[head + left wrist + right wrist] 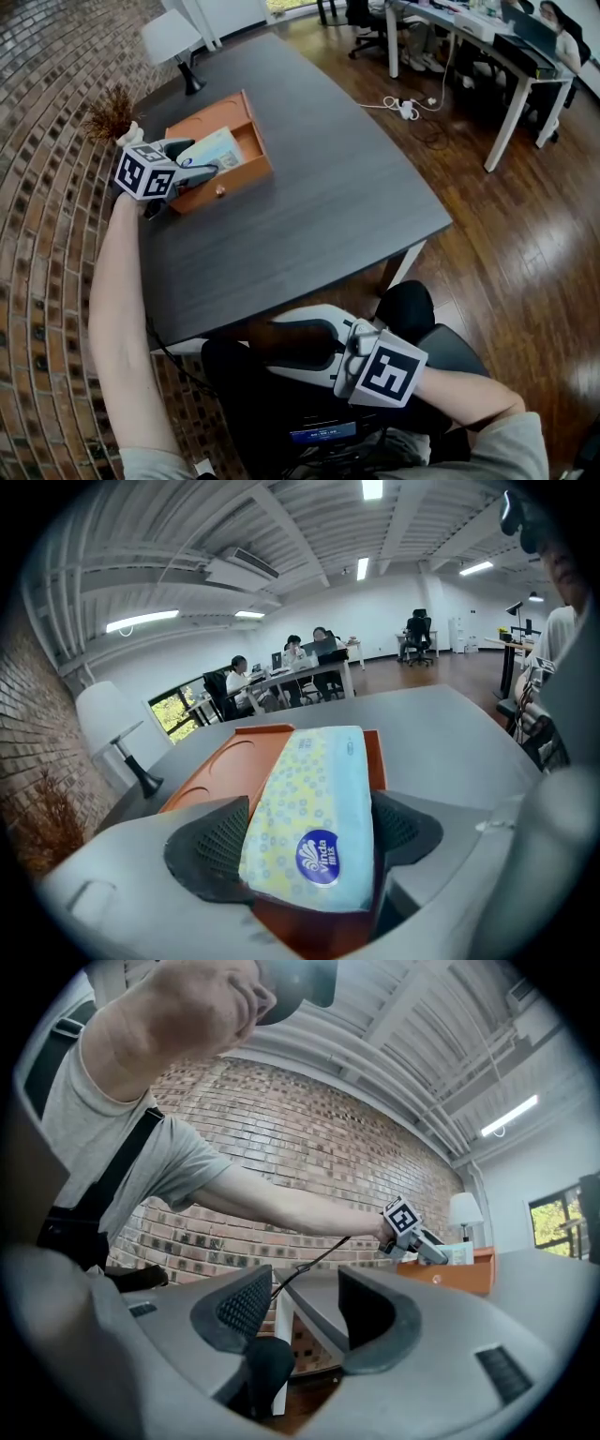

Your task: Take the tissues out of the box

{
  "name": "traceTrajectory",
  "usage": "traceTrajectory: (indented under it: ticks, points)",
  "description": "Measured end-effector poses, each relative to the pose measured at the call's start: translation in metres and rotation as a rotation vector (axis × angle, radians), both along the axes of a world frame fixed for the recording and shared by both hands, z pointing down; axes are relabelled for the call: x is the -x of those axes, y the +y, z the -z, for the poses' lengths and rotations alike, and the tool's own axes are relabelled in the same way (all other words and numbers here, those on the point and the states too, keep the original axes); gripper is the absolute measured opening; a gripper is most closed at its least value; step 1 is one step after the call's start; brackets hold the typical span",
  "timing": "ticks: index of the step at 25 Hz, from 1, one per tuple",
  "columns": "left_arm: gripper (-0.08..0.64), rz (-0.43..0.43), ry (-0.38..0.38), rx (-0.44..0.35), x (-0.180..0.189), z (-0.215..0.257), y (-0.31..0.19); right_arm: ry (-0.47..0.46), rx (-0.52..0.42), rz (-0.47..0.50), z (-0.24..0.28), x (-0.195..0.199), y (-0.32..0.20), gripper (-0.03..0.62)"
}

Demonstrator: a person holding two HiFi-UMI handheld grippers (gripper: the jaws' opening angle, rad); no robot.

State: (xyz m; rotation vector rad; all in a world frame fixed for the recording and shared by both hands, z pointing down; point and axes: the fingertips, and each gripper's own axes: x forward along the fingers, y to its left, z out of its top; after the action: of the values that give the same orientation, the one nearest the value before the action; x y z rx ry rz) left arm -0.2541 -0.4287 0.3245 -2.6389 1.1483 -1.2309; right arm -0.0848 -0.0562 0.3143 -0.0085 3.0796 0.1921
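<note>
While lifting clear of the table [319, 206] and the orange box [234, 183] beneath the left gripper [204, 157], best to rise slowly and level, to avoid dragging the box along. Clamped fairly wide on the tissue pack [309, 817], near end between the pads [216, 841], far end reaching ahead into the box. Right gripper [295, 1307]: parted, empty, well apart from both.

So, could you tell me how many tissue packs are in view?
1. The pack sits between the left gripper's jaws, over the box. In the head view the gripper hides part of the box, so another could lie there.
</note>
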Motion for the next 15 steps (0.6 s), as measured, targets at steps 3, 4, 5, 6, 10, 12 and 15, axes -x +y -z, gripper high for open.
traceTrajectory:
  ticks: [3,4,5,6,10,12,15]
  points:
    - [0.387,0.015,0.013,-0.018,0.0,0.007,0.001,0.0,-0.002,-0.001,0.0,0.001,0.0,0.221]
    - [0.383,0.017,0.026,-0.032,0.0,0.014,0.002,0.0,-0.006,-0.001,0.0,0.002,0.0,0.221]
    - [0.382,0.018,0.044,-0.051,0.0,0.023,0.003,0.0,-0.01,-0.001,0.0,0.002,0.0,0.221]
    - [0.382,0.016,0.068,-0.074,-0.002,0.034,0.005,0.0,-0.013,-0.002,0.0,0.002,-0.001,0.221]
    - [0.379,0.031,0.25,-0.217,-0.007,0.096,0.023,0.0,-0.016,-0.005,-0.001,0.001,-0.001,0.221]
    - [0.376,0.065,0.433,-0.307,-0.006,0.131,0.04,-0.003,-0.018,-0.005,0.0,0.001,-0.001,0.221]
    - [0.376,0.151,0.857,-0.402,0.009,0.165,0.073,-0.006,-0.019,-0.007,0.0,0.002,0.001,0.221]
